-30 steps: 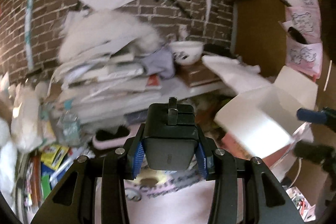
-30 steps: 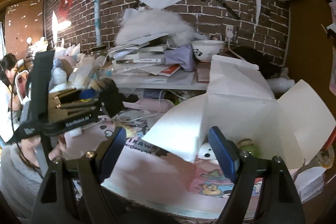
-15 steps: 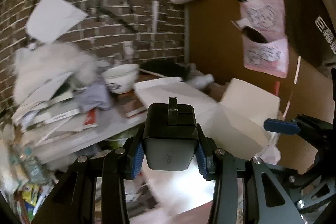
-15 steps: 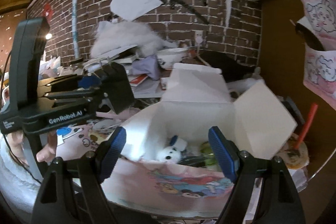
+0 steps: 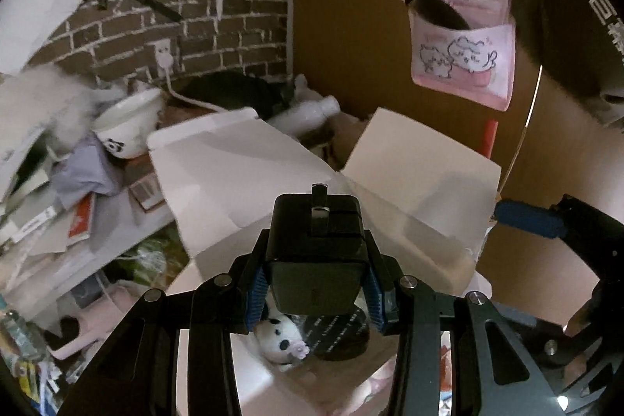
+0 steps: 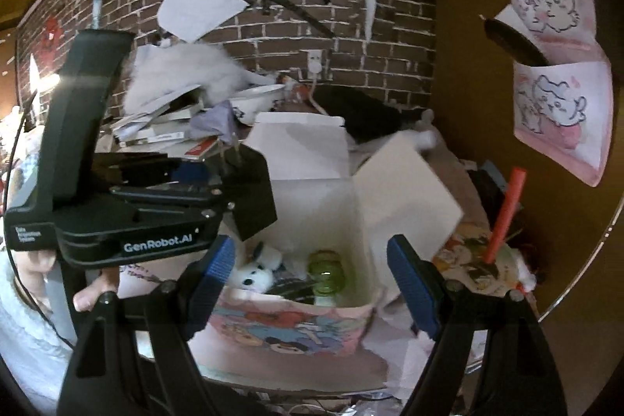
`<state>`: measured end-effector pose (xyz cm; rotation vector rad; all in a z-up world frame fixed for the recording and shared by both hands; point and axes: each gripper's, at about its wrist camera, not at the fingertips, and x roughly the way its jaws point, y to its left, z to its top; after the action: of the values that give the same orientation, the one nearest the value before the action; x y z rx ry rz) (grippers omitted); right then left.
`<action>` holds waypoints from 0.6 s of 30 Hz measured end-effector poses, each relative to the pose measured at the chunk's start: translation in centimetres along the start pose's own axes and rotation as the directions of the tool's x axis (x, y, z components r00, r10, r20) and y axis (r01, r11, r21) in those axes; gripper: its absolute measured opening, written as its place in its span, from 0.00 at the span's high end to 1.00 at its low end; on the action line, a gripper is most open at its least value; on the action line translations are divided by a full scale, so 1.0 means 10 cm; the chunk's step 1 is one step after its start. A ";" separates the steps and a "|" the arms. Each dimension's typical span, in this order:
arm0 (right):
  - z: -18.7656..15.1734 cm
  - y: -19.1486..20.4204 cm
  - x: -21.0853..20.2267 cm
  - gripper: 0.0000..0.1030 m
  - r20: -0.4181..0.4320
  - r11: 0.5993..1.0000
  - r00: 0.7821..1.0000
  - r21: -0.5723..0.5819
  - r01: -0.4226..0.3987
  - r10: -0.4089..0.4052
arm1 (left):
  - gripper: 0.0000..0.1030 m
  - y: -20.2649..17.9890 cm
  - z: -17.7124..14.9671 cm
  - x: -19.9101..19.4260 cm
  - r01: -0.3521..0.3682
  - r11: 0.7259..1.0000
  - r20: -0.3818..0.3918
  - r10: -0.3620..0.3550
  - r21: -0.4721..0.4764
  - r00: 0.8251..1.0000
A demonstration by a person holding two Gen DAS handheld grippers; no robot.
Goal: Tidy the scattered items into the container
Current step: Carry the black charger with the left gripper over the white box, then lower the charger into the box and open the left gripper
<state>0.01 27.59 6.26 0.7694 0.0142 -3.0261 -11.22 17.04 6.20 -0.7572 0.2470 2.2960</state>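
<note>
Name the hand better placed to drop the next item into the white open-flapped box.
Left. The left gripper is shut on the black plug-in charger block, held above the white open-flapped box. The right gripper is open and empty, hovering at the box's near wall.

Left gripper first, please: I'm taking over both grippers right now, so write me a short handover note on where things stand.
Left gripper: shut on the black charger, held above the open box, prongs pointing away from the camera.
Right gripper: open, holding nothing, facing the box from its near side.
In the box: a white plush toy, a green jar and a dark packet.
Done: those three are in.
Left: lower and release the charger into the box, then gather any other loose items nearby; which of the surrounding clutter counts, I cannot tell.
</note>
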 end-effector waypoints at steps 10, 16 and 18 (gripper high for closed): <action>-0.04 -0.11 0.02 0.24 -0.028 1.000 0.999 0.000 0.024 -0.024 | 0.64 -0.01 -0.07 0.38 -0.022 1.000 -0.150 0.020 -0.015 0.989; -0.07 -0.04 0.09 0.24 -0.061 1.000 0.998 -0.017 0.011 -0.012 | 0.65 0.02 -0.12 0.50 -0.043 0.999 -0.185 0.038 -0.024 0.982; -0.09 -0.03 0.11 0.24 -0.068 1.000 0.998 -0.019 0.011 -0.012 | 0.64 0.03 -0.09 0.45 -0.045 0.999 -0.168 0.039 -0.029 0.985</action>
<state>-0.55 27.92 5.00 0.8739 0.0481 -3.0047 -13.64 19.05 2.81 -0.9721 0.3050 2.2828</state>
